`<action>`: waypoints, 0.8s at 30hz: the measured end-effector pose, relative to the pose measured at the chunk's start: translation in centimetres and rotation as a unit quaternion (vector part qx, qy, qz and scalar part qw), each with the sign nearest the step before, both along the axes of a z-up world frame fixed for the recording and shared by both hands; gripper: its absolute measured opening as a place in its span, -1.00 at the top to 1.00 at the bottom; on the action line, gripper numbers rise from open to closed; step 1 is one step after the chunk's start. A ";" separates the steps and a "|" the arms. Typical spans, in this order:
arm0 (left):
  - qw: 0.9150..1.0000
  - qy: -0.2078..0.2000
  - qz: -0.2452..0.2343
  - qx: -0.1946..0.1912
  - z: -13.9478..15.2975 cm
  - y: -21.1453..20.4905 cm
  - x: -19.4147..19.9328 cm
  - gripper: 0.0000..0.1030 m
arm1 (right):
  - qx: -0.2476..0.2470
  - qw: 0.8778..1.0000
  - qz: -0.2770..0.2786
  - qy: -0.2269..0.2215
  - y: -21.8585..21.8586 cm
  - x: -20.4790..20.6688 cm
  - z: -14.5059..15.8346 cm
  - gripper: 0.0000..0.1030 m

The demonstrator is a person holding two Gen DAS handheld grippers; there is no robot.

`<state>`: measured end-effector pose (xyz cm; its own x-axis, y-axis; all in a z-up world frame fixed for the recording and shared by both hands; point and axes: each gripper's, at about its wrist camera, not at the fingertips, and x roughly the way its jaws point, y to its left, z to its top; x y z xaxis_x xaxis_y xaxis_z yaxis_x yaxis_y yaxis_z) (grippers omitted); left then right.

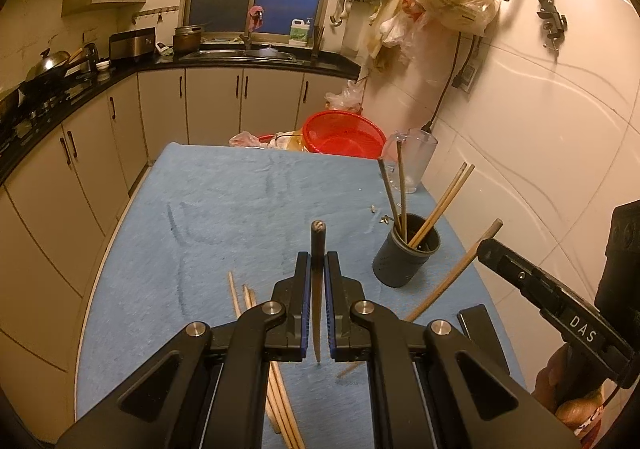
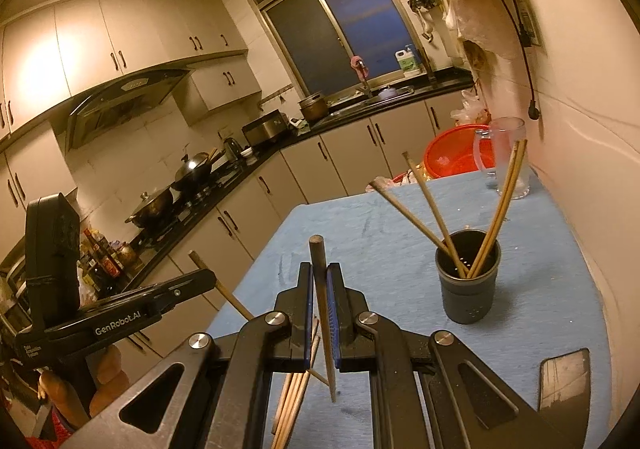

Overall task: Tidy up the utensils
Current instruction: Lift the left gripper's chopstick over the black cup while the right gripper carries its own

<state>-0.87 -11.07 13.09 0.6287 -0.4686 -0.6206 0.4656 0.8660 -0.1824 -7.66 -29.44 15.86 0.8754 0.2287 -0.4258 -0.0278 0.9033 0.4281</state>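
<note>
Chopsticks, loose: a bundle [image 1: 280, 389] lies on the blue cloth [image 1: 224, 209] under my left gripper, near the table's near edge.
Chopstick in my left gripper [image 1: 317, 269]: one dark stick [image 1: 318, 289], clamped between the pads, blunt end up, tip just above the cloth.
Chopstick in my right gripper [image 2: 320, 281]: one stick [image 2: 322, 309], pinched the same way, upright, tip low.
Holder: dark cup [image 2: 468, 281] on the cloth's right side near the wall, four sticks leaning out of it.
Glass mug [image 1: 414, 159]: far right corner, behind the holder, apart from it.
Red basin [image 1: 340, 133]: beyond the far table edge.
Phone [image 2: 564, 385]: flat at the near right edge.
Open room: middle and left of the cloth, up to the left edge beside the cabinets [image 1: 80, 169].
</note>
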 end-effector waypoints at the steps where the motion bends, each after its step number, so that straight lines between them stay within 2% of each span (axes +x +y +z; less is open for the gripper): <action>1: 1.000 0.000 -0.001 0.001 0.0 -0.1 0.0 0.88 | 0.001 1.000 -0.003 -0.001 -0.2 -0.1 0.1 0.85; 9: 1.000 -0.008 -0.015 0.004 0.9 -2.0 -0.1 0.88 | -0.001 1.000 -0.019 -0.010 -2.2 -0.8 1.0 0.85; 24: 0.998 -0.030 -0.052 -0.004 5.0 -7.0 0.8 0.88 | -0.013 0.998 -0.058 -0.033 -7.0 -1.1 4.7 0.85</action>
<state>-0.06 -18.06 18.12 0.6128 -0.5379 -0.5789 0.5628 0.8113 -0.1581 -8.78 -36.47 20.55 0.9220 0.1135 -0.3702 0.0501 0.9130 0.4048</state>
